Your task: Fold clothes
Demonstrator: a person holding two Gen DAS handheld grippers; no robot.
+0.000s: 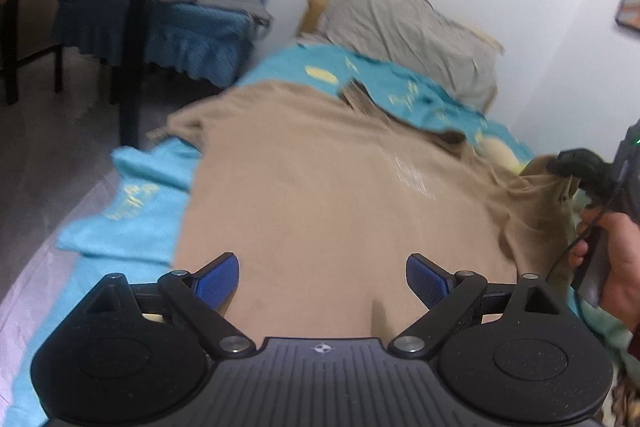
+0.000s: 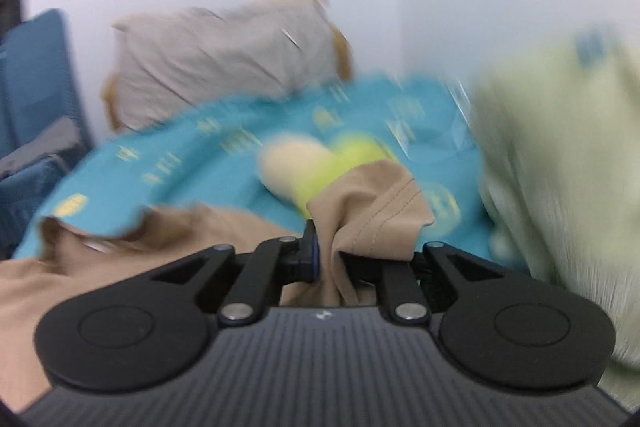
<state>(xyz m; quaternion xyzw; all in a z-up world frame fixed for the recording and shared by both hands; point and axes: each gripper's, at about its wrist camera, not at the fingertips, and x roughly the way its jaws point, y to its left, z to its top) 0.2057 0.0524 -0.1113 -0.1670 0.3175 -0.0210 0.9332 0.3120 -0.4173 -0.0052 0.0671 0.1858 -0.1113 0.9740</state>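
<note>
We have the tan T-shirt (image 1: 320, 195) spread flat on the teal bedspread (image 1: 132, 195), its long axis running from our left gripper (image 1: 322, 281) toward the grey pillow (image 1: 404, 23) at the head of the bed. Our right gripper (image 2: 326, 259) is clamped on a stitched sleeve hem (image 2: 384, 203) at the shirt's right edge, so it is the nearer hand; the left stands wide open above the near hem, holding nothing. The cloth looks soft, thin, limp.
</note>
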